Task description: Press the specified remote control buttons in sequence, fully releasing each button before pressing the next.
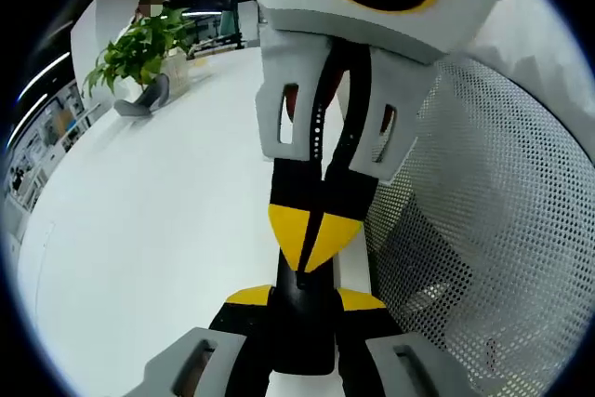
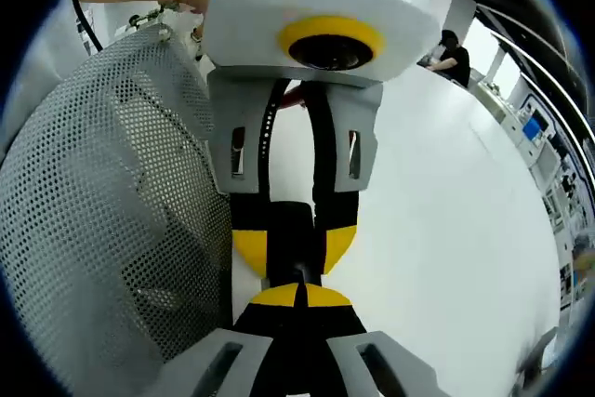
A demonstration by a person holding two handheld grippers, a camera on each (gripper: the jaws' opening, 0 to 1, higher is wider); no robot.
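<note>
1. tool state: the left gripper (image 1: 305, 299) is pinching the black remote (image 1: 302, 323) between its yellow-tipped jaws. the right gripper (image 1: 311, 234) has its jaws pressed together into a single yellow point. that point sits on the remote just beyond the left jaw tips.
2. location of the task's thing: the remote is held in the air above the white table (image 1: 158, 230), just beside the mesh basket (image 1: 493, 230). in the right gripper view the same remote (image 2: 293, 220) shows between the jaws of the left gripper (image 2: 296, 246), directly ahead of the right gripper (image 2: 299, 297).
3. step in hand, as i judge it: a button press with the closed right tip. i cannot make out the buttons, so i cannot tell which one lies under the tip or whether it is depressed.
4. doing it well:
   - i would hold the left grip steady so the remote does not pivot under load.
   - i would push square to the remote's face, not along it.
   - i would lift the right tip fully off before moving to the next button.
   - i would keep the remote away from the basket wall.
5. orientation: the remote's long axis runs along the left gripper's jaws, and its far end points towards the right gripper. which end carries the emitter i cannot tell.
</note>
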